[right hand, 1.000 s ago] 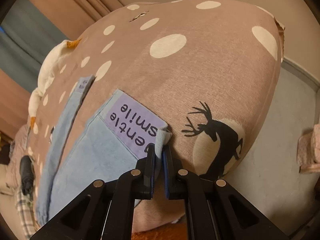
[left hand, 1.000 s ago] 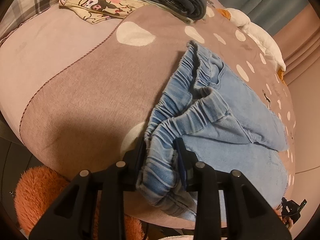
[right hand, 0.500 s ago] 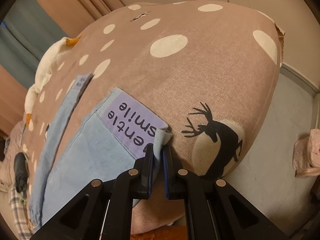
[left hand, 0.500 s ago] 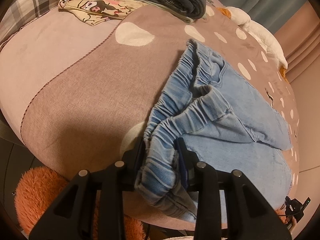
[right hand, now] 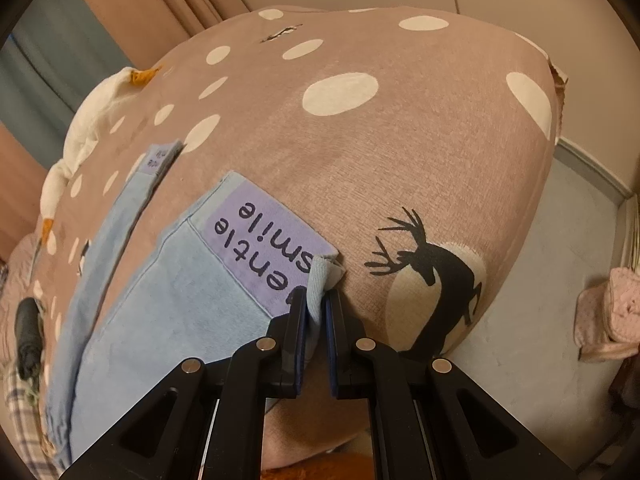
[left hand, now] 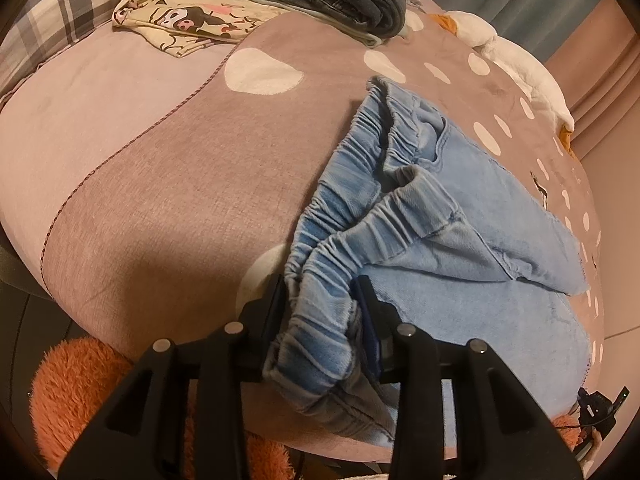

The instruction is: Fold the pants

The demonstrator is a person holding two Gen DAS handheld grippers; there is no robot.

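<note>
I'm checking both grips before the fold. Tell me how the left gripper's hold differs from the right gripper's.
The left gripper clamps the gathered elastic waistband; the right gripper pinches a thin corner of the leg cuff with the purple label. The left's fingers stand apart around bunched denim; the right's are nearly together. Both are shut on the same blue pants at the blanket's near edge.

The pants' (right hand: pixel 168 304) purple cuff patch (right hand: pixel 268 252) reads "entle smile", upside down.
</note>
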